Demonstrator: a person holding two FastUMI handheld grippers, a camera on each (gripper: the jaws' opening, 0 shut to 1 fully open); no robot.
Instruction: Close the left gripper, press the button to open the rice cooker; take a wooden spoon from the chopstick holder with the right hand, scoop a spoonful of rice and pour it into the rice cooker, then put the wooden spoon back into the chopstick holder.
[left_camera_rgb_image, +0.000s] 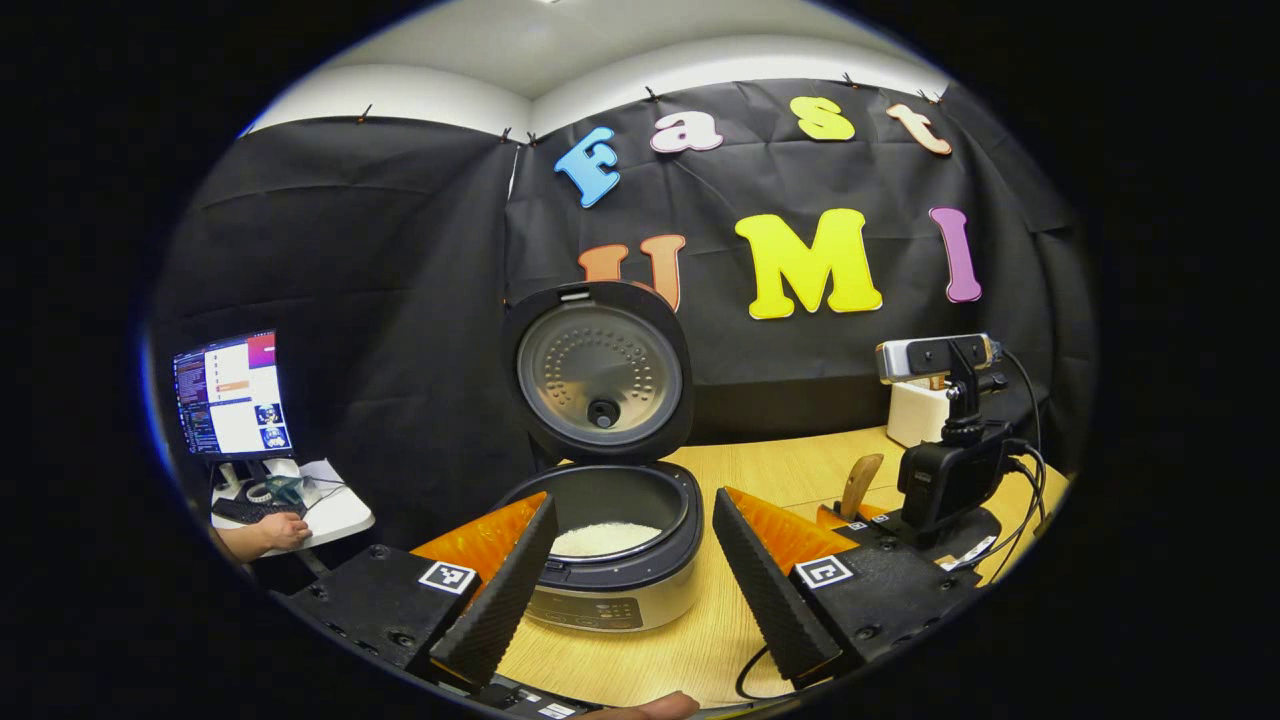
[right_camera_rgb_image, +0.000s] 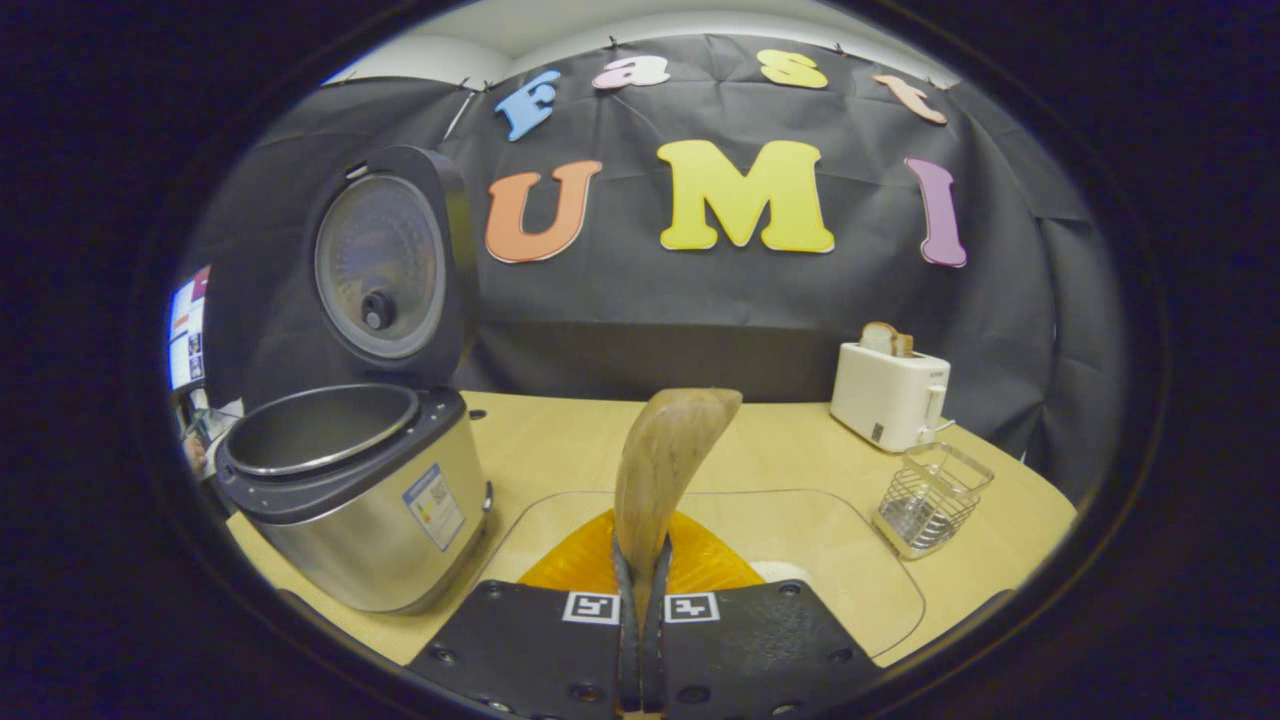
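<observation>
Cooker (right_camera_rgb_image: 350, 490) at left on counter (right_camera_rgb_image: 780, 440), lid (right_camera_rgb_image: 385, 265) up, rice (left_camera_rgb_image: 605, 538) in pot. Left hand-held gripper (left_camera_rgb_image: 620, 570): fingers spread apart, cooker between them, nothing held. Right hand-held gripper (right_camera_rgb_image: 640, 590): fingers pressed together on spoon (right_camera_rgb_image: 665, 460), bowl upright above a clear tray (right_camera_rgb_image: 850, 560). Holder (right_camera_rgb_image: 930, 498) at right, near toaster (right_camera_rgb_image: 888, 395).

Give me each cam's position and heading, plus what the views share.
Left gripper view: rides the open left claw, facing the open rice cooker with rice inside; the right claw appears beside it.
Right gripper view: rides the right claw, shut on the wooden spoon, facing toaster and chopstick holder.
Shared: rice cooker, wooden spoon, table.
</observation>
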